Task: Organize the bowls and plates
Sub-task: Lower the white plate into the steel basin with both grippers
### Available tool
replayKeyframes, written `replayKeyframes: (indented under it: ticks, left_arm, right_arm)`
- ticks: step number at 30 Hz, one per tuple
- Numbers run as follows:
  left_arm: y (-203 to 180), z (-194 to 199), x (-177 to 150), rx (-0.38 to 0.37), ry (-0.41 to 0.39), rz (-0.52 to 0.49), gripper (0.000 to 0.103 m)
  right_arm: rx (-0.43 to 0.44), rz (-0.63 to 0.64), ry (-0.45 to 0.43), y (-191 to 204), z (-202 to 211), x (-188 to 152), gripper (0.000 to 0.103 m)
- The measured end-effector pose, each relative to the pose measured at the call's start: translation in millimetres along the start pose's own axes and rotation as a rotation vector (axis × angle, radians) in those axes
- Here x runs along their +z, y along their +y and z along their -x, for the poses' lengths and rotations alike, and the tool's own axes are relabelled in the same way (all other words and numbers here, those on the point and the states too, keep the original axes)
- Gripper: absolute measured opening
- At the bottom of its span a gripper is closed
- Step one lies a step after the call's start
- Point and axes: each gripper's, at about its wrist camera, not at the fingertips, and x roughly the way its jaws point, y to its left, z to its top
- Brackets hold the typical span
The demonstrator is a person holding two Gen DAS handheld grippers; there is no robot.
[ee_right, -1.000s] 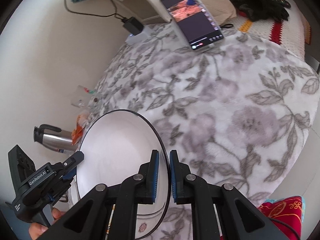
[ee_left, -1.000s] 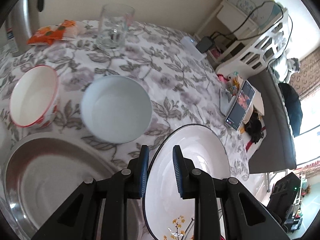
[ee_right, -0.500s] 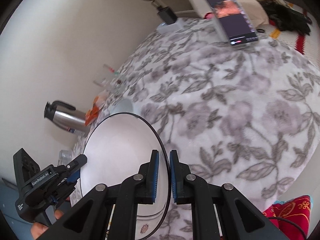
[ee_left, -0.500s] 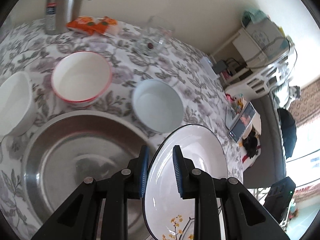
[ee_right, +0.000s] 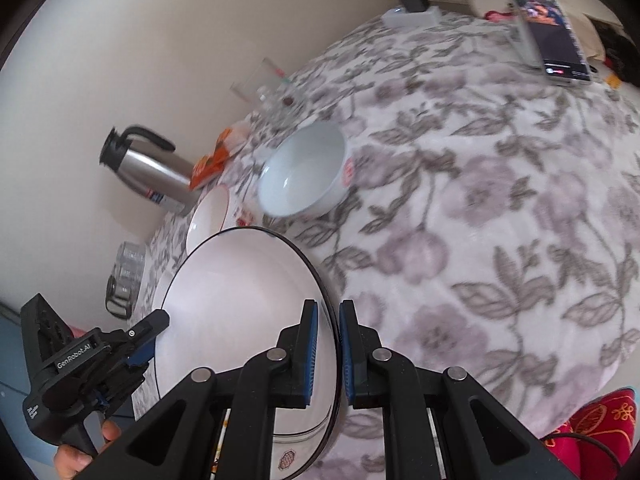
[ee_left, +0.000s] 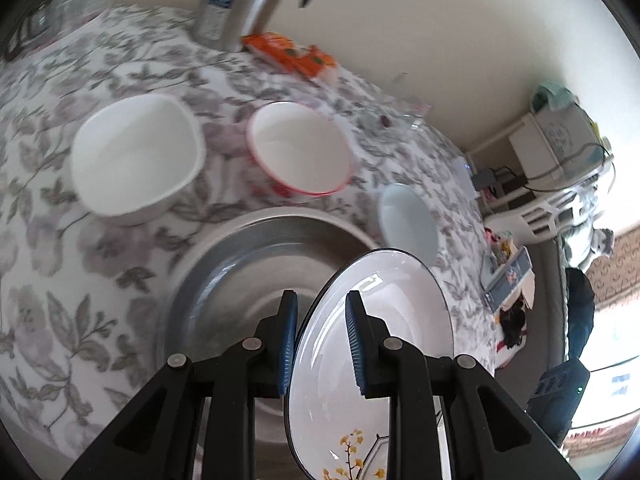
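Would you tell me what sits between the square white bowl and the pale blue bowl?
The red-rimmed bowl sits between the square white bowl and pale blue bowl, shown in the left wrist view.

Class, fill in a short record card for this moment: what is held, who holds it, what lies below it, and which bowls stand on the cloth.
held item: white plate with dark rim
left gripper: shut on plate rim
right gripper: shut on opposite rim
plate pose: tilted, off the table
below: steel tray
bowls on cloth: square white bowl; red-rimmed bowl; pale blue bowl
backdrop: steel flask
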Motion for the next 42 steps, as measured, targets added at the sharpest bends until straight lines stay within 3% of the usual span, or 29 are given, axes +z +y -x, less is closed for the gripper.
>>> replayKeyframes:
  ticks: [13, 23, 42]
  left_arm:
    - [48, -7, -1, 0.037, 0.04, 0.071, 0.025]
    - [52, -27, -2, 0.071, 0.1, 0.079, 0.025]
    - [48, -35, 0, 0.108, 0.094, 0.059, 0.025]
  right_arm:
    - [-0.046, 0.079, 0.037, 27, -35, -13, 0.012]
    - [-0.082, 0.085, 0.044, 25, -46, -11, 0.012]
    - [-0.079, 0.101, 0.05, 26, -48, -9, 0.013]
